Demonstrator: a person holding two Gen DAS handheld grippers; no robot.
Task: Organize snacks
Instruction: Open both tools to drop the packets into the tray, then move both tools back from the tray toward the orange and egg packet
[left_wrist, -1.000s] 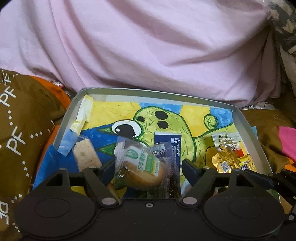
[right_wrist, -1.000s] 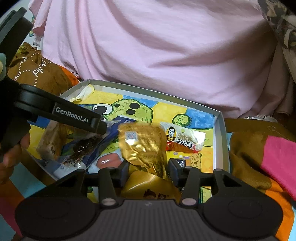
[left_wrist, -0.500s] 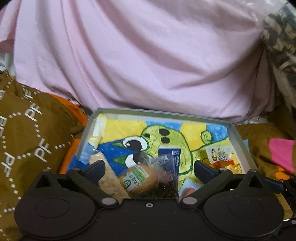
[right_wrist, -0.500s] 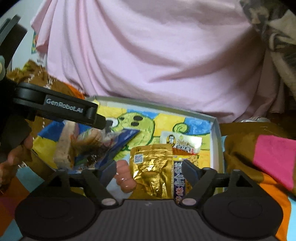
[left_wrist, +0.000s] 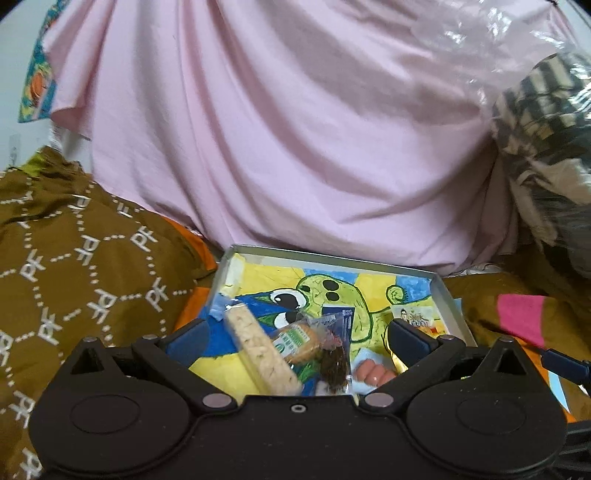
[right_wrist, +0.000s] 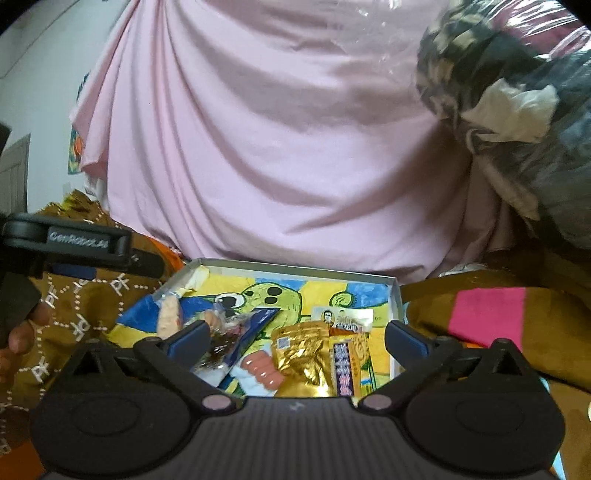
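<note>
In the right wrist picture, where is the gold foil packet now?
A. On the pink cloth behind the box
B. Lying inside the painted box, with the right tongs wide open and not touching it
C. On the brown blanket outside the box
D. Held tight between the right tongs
B: the gold foil packet lies in the painted box, and the right tongs stand wide open, clear of it.

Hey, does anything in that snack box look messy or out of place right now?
Somewhat. In the box, the left-hand snacks overlap in a loose heap: the pale cracker bar lies diagonally beside the bun packet. On the right, the gold pouch lies crumpled and tilted. Nothing looks spilled or torn.
</note>
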